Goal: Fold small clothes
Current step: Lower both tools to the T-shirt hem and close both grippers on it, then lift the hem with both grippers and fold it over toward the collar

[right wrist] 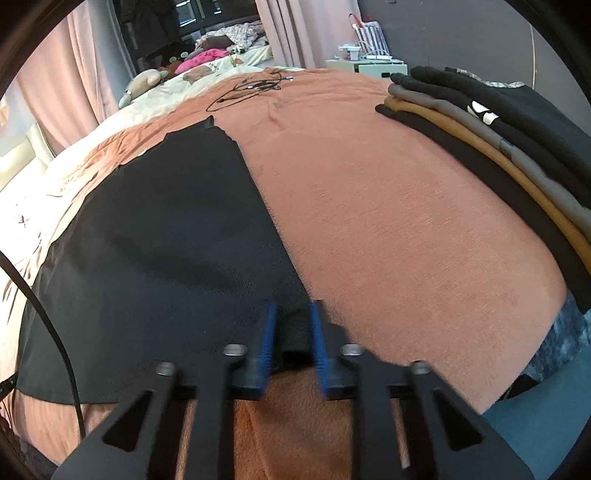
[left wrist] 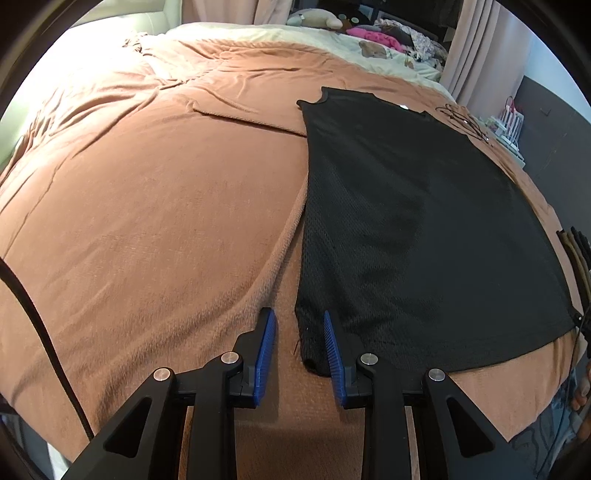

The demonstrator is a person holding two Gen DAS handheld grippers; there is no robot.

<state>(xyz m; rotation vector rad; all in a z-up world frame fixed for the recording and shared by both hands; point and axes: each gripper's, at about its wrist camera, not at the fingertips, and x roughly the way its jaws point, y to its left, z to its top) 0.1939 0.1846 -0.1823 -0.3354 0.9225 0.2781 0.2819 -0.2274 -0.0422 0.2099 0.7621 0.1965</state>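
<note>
So your black mesh top is lying flat on the bed, spread out over the orange-brown blanket, neckline end toward the far side and hem toward you. From the left wrist view it sits to the right of centre, with a long ridge in the blanket running just beside its left edge.

Your left hand-held gripper has its blue fingers spread apart, and the near left corner of the hem sits right in the gap between them. The right-hand finger lies over the fabric, the left one is over bare blanket. It isn't pinching anything.

Your right hand-held gripper is also spread, a bit narrower, at the near right corner of the top. Dark fabric sits between the fingers, but this view is motion-blurred, so I can't tell whether the pads actually touch the cloth. It looks like nothing is clamped.

Off to your right in the right wrist view there's a stack of folded clothes in black, grey and tan, well apart from the top. A tangle of black cable lies on the blanket near the far end. Beyond that there's a cream sheet with a stuffed toy and some pink fabric, plus pink curtains behind.
</note>
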